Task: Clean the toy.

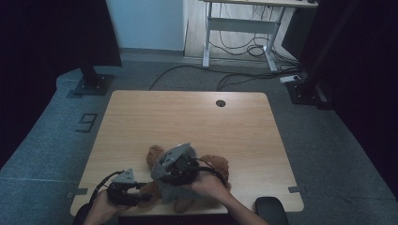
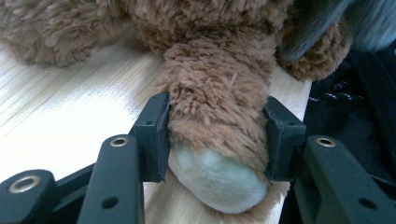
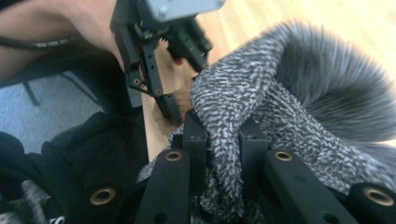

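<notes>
Dim room, wooden tabletop (image 1: pixel 187 117): left claw (image 2: pixel 217 135) clamps teddy bear (image 2: pixel 219 84) leg, steadying it; right claw (image 3: pixel 224 140) pinches grey knit garment (image 3: pixel 299 107), apparently dressing bear.

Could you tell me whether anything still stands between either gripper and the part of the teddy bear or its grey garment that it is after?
Nothing visible does. The left gripper is clamped on the teddy bear's leg, just above its pale foot. The right gripper pinches a fold of the grey knit garment. Both grips are direct.
</notes>
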A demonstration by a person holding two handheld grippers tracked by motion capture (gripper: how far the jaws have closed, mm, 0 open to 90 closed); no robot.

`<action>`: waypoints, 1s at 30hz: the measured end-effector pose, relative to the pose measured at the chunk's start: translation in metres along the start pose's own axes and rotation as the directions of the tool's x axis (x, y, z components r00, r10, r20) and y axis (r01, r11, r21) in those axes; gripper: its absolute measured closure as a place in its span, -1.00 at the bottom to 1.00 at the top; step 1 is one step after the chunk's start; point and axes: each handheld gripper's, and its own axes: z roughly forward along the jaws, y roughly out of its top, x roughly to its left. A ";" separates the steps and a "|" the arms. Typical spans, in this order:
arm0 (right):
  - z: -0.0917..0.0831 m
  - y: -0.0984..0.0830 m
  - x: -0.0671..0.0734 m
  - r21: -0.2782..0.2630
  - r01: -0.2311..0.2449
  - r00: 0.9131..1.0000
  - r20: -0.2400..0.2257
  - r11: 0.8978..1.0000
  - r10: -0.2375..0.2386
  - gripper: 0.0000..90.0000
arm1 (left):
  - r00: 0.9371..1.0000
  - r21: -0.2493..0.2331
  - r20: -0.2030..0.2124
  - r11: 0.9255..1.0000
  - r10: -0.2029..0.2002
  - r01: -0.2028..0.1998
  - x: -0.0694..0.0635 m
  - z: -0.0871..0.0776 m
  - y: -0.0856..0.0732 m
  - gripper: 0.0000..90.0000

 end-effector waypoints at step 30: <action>-0.072 -0.095 -0.015 0.006 -0.178 0.968 0.180 0.984 0.175 0.72 | 1.000 -0.004 -0.003 1.000 -0.005 0.005 0.001 0.000 0.000 0.11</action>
